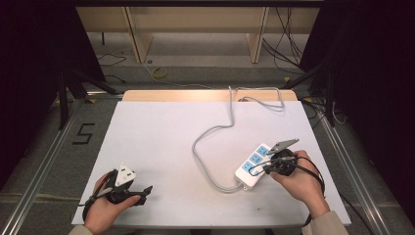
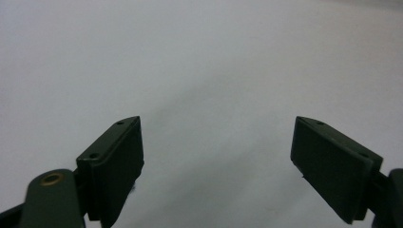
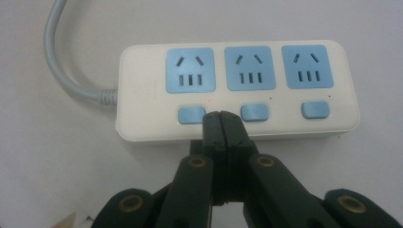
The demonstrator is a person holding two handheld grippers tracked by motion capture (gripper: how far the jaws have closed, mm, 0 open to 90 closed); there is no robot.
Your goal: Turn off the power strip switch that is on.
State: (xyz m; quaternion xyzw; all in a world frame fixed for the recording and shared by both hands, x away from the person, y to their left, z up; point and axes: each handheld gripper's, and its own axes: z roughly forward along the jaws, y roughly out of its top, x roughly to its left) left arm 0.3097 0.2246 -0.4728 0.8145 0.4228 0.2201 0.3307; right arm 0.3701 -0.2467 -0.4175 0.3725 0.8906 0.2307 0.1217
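Note:
A white power strip [image 1: 252, 164] [image 3: 142, 85] lies on the right side of the white table, with three blue sockets and three blue buttons. Its grey cable [image 1: 205, 134] [image 3: 62, 61] loops away toward the far edge. My right gripper [image 1: 255, 169] [image 3: 222, 116] is shut, with nothing between its jaws. Its tips rest over the strip's near edge, between the first blue button [image 3: 191, 114] and the middle one [image 3: 255, 112]. A tiny red light [image 3: 209, 100] glows beside the first button. My left gripper [image 1: 141, 189] [image 2: 217, 122] stands open over bare table at the near left.
The white table top [image 1: 161, 137] has bare room through its middle and left. The strip's cable runs off the far edge by a wooden strip [image 1: 195, 95]. On the floor, a black "5" [image 1: 84, 133] is marked at left; loose cables lie at the far right.

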